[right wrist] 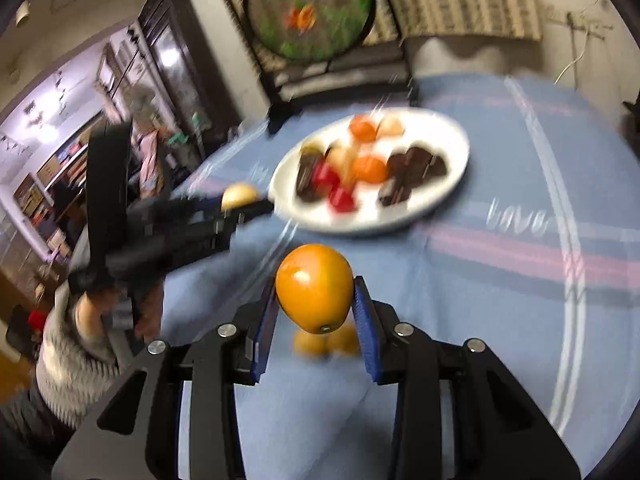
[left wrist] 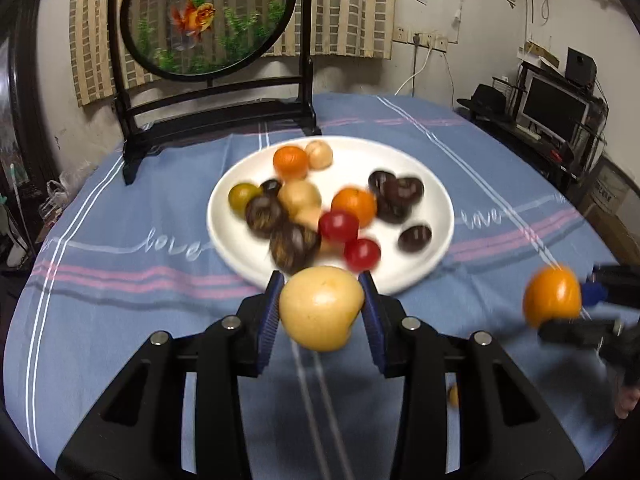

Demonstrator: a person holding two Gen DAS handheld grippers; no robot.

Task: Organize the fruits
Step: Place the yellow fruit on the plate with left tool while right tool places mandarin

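Observation:
A white plate (left wrist: 420,184) on the blue cloth holds several small fruits: orange, red, dark brown, pale yellow and one green. My left gripper (left wrist: 322,304) is shut on a pale yellow fruit (left wrist: 320,308), held above the cloth just in front of the plate's near rim. My right gripper (right wrist: 314,300) is shut on an orange fruit (right wrist: 314,286), above the cloth to the right of the plate (right wrist: 452,136). It shows in the left wrist view (left wrist: 552,298) too. Two small orange fruits (right wrist: 326,342) lie on the cloth under the right gripper.
A dark wooden stand with a round goldfish panel (left wrist: 208,16) stands at the table's far edge behind the plate. The blue striped cloth (left wrist: 120,280) covers the round table. A desk with a monitor (left wrist: 554,104) is beyond the right edge.

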